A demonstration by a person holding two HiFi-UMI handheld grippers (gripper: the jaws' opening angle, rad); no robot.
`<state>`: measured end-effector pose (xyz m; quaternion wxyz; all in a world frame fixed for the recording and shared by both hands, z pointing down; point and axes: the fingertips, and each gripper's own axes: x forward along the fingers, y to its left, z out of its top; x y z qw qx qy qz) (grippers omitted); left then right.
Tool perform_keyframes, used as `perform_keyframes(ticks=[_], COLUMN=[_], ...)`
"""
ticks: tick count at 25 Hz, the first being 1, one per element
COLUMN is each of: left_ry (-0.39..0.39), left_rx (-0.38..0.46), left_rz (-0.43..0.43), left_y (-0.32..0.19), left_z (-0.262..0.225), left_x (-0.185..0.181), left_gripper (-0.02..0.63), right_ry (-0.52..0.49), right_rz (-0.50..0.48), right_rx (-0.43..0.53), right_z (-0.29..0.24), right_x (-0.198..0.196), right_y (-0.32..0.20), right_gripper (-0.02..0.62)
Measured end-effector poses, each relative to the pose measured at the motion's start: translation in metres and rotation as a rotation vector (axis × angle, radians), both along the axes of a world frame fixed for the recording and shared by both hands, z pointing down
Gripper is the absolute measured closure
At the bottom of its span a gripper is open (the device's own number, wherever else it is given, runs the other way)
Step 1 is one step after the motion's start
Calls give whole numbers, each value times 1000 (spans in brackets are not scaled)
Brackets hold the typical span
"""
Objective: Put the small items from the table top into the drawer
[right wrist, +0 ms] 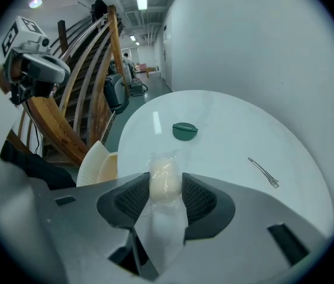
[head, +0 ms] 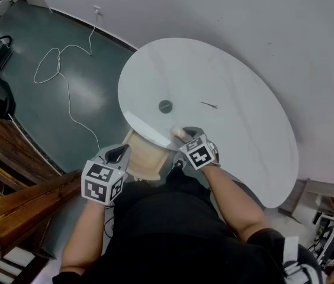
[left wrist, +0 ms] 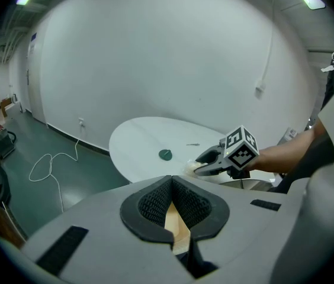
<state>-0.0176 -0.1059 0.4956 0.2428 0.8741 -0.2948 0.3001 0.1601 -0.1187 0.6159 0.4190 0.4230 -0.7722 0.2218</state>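
A round white table carries a dark green disc and a thin metal hair clip. My right gripper is shut on a cream lump in a clear bag, with both pads against it. In the head view it hovers at the table's near edge, beside the open pale wooden drawer. My left gripper is shut on a thin wooden edge of the drawer, and sits at the drawer's left front.
A white cable loops over the green floor left of the table. Dark wooden stair rails run along my left side. A white wall stands behind the table. In the right gripper view, the disc and clip lie ahead.
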Motion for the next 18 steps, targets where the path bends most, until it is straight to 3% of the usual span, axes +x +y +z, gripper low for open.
perform_keyframes(ticks=[4,11,18], left_ry=[-14,-62,-82], left_rx=[-8,-34,-56], left_rz=[26,72,116], left_y=[2,10,25], left_z=[10,37,54], left_x=[-3,-17,-31], left_gripper=[592,592,592], right_ry=[-70,-151,-54], right_rz=[-6,-113,-240], right_rx=[28,13,-112], right_z=[-22,-26,47], right_x=[-23,-90,-124], right_y=[8,47,93], right_gripper=[426,426,426])
